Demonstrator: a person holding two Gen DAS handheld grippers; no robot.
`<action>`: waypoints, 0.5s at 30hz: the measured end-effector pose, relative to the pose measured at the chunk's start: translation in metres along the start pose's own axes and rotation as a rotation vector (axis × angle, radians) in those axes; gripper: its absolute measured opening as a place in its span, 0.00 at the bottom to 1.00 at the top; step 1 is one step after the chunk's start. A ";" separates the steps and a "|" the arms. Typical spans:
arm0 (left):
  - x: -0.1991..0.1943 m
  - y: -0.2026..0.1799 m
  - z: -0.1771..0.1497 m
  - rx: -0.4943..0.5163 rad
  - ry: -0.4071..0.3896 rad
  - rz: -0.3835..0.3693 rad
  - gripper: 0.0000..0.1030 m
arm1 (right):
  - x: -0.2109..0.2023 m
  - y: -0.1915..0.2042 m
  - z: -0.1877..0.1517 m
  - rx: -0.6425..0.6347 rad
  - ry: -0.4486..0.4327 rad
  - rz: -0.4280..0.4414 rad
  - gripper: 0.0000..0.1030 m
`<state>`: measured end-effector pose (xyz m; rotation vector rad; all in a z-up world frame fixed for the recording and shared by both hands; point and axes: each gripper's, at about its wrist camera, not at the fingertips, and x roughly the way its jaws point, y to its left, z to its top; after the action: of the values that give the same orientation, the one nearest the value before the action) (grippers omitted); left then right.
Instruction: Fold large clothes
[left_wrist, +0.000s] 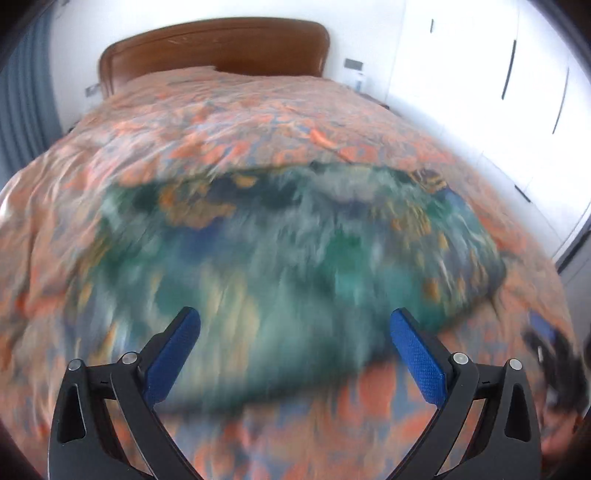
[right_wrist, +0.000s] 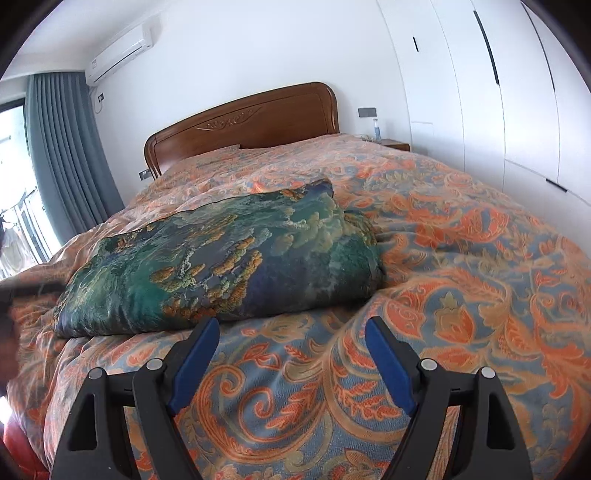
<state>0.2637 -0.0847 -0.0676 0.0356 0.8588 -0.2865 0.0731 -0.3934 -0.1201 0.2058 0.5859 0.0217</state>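
A folded green-and-blue patterned cloth (right_wrist: 221, 258) with gold patches lies as a thick rectangle on the bed. In the left wrist view the same cloth (left_wrist: 288, 251) is blurred and fills the middle. My left gripper (left_wrist: 295, 325) is open just above the cloth's near edge, nothing between its blue pads. My right gripper (right_wrist: 291, 332) is open too, hovering over the bedspread just short of the cloth's near edge. At the right edge of the left wrist view a dark blurred shape (left_wrist: 550, 347) looks like the other gripper.
The bed carries an orange-and-blue floral bedspread (right_wrist: 461, 258) and has a brown wooden headboard (right_wrist: 251, 122). White wardrobe doors (right_wrist: 517, 92) run along the right. Grey curtains (right_wrist: 70, 147) and a window are at the left. A nightstand (right_wrist: 395, 144) stands beside the headboard.
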 end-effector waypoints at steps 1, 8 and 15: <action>0.012 0.001 0.013 -0.003 0.008 0.003 0.99 | -0.001 -0.001 -0.003 0.003 0.004 0.005 0.81; 0.088 0.025 0.085 -0.173 0.044 0.059 0.99 | 0.006 -0.008 -0.018 0.006 0.061 0.060 0.81; 0.129 0.022 0.073 -0.106 0.118 0.135 0.99 | 0.016 -0.016 -0.022 0.041 0.097 0.083 0.81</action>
<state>0.4035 -0.1041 -0.1190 0.0118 0.9832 -0.1123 0.0735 -0.4041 -0.1499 0.2703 0.6740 0.1007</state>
